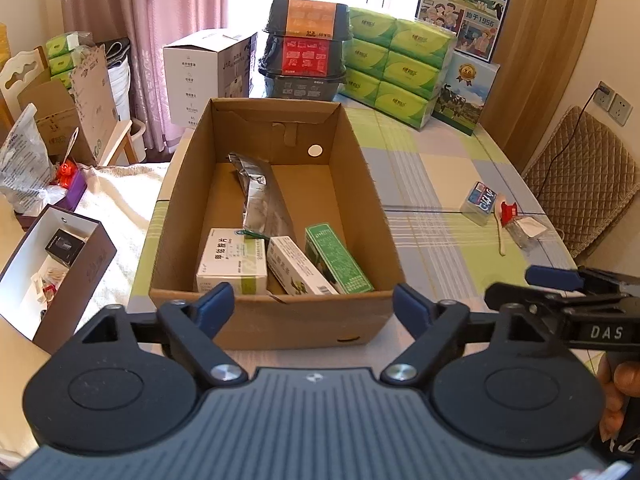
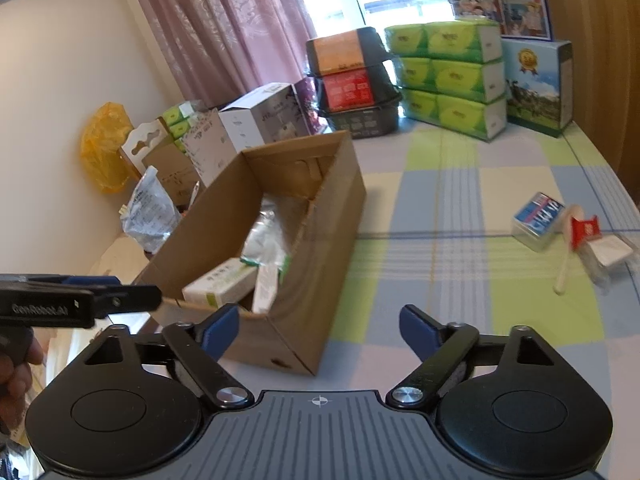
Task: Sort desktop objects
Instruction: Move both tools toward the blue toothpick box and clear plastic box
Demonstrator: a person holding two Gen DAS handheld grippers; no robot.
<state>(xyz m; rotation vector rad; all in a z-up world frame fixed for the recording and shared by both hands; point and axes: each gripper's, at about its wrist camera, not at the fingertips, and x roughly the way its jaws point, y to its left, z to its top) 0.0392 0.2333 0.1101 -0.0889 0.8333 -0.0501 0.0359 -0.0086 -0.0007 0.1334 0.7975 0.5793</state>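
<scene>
Several small things are left loose on the table (image 2: 460,200): a clear card box (image 2: 538,220) with a blue label, a red-topped packet (image 2: 586,232) lying against a clear wrapper, and a pale spoon-like stick (image 2: 566,262) whose long axis runs toward the camera and a little to the left. They lie as one cluster, well apart from the cardboard box (image 2: 332,216), which already holds a white medicine carton (image 1: 232,260), a second white carton (image 1: 298,266), a green carton (image 1: 338,258) and a silver foil pouch (image 1: 256,196). The cluster sits ahead and to the right of both tools, on the far side of the right gripper (image 2: 320,332) from the box. The right gripper is the nearer one, I judge; its jaws are spread wide with nothing between them and point at bare cloth between box and cluster, so it would have to swing right and reach forward. The left gripper (image 1: 314,306) faces the box's near wall, jaws likewise spread and empty, and the cluster lies far off to its right, past the other tool.
</scene>
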